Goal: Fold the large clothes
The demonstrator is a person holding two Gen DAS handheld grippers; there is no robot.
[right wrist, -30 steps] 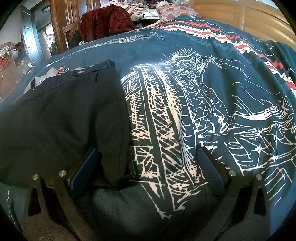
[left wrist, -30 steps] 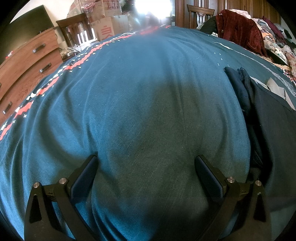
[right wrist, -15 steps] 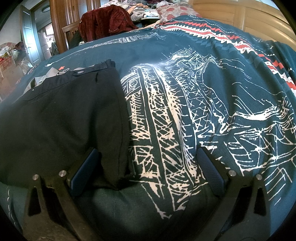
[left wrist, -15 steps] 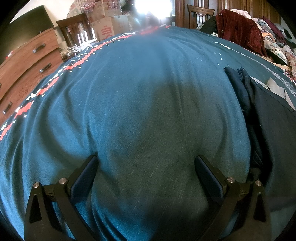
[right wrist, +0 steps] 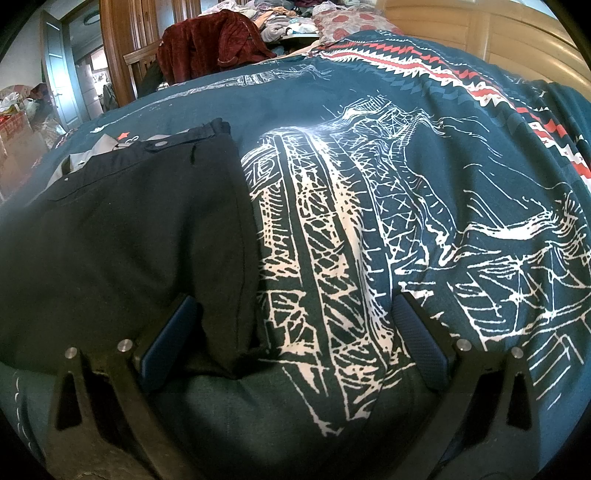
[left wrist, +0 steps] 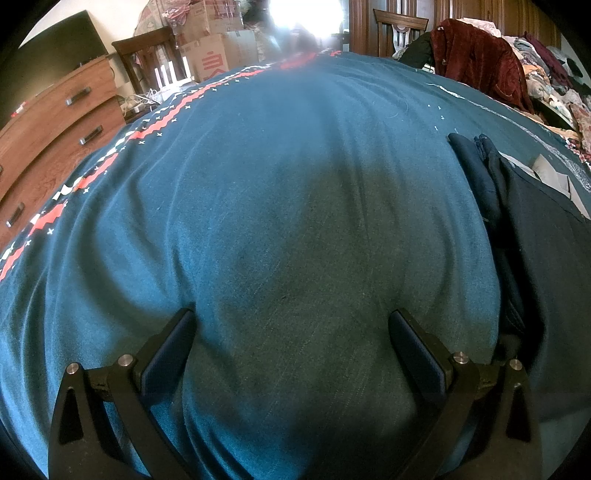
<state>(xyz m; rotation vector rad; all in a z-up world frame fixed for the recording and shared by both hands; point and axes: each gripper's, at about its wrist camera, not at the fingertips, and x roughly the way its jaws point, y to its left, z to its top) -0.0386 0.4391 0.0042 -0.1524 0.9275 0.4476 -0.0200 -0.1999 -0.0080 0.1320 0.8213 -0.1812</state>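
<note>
A pair of dark trousers lies folded flat on a teal bedspread, waistband with a button toward the far side. In the left wrist view the same trousers show at the right edge. My right gripper is open, low over the trousers' near right corner, its left finger over the dark cloth and its right finger over the white print. My left gripper is open above bare teal bedspread, left of the trousers, with nothing between its fingers.
A wooden dresser stands left of the bed, with cardboard boxes and a chair behind. A dark red garment drapes over a chair beyond the bed, beside a heap of clothes. A wooden headboard rises at the right.
</note>
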